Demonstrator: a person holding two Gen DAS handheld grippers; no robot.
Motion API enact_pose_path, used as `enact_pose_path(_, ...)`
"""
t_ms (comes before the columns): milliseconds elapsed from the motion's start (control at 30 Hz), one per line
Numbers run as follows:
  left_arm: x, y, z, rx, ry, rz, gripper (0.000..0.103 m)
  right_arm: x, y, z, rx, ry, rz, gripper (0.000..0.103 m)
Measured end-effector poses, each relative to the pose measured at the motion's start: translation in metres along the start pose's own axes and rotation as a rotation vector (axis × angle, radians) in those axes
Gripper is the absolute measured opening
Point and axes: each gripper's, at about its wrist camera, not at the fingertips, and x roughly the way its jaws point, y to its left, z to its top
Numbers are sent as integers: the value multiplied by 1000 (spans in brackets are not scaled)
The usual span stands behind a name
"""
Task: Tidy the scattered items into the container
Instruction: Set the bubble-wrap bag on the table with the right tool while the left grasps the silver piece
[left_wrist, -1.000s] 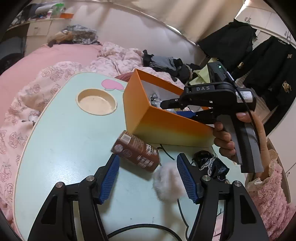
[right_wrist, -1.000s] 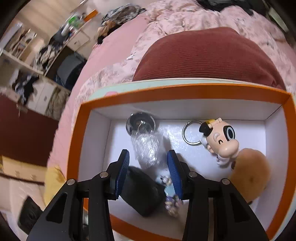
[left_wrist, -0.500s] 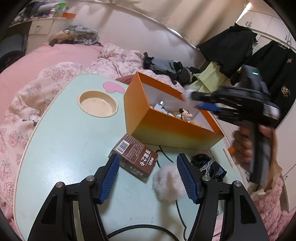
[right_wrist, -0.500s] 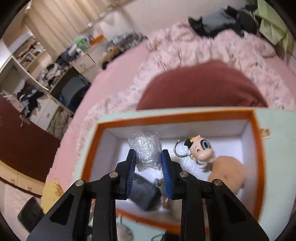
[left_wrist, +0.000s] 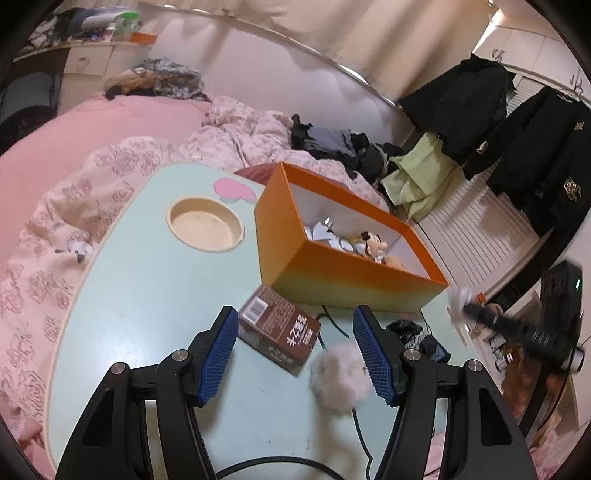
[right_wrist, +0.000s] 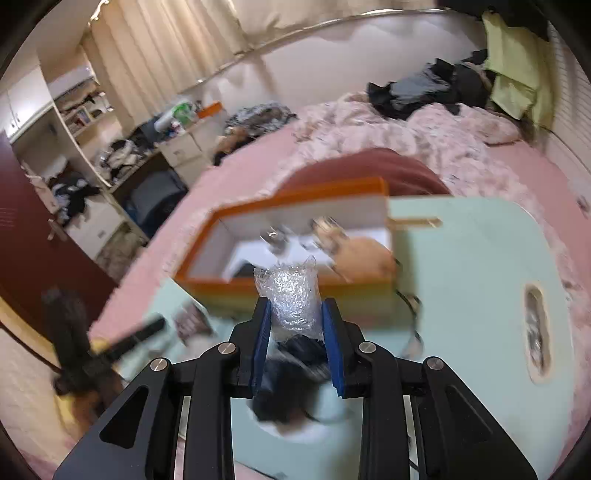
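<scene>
Crumpled clear plastic wad (right_wrist: 291, 301), glinting and wrinkled, long axis upright, pinched between right gripper (right_wrist: 295, 325) jaws above the worktop (right_wrist: 476, 295), near the orange box (right_wrist: 295, 284). Left gripper (left_wrist: 295, 350) jaws spread, empty.

White printed characters, apparently East Asian script, are seen on the upper face of the small brown cardboard carton (left_wrist: 279, 334) lying on the pale green table (left_wrist: 147, 295); they appear upside down and are too small to be read with certainty; a white barcode label with black bars is borne on the carton's end nearest the orange box (left_wrist: 332, 284), its digits illegible; gold embroidered emblems are shown on the hanging black jackets (left_wrist: 532, 147), with no lettering legible; nothing readable is offered by the blurred right wrist view
</scene>
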Motion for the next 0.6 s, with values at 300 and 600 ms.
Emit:
enact_pose_path(300, -7, -9, 5, 26, -12, 13, 67, 26, -3, -31, -40, 68, -51, 31)
enact_pose_path(600, -6, -39, 30, 104, 2, -5, 71, 17, -10, -38, 34, 37, 47, 71)
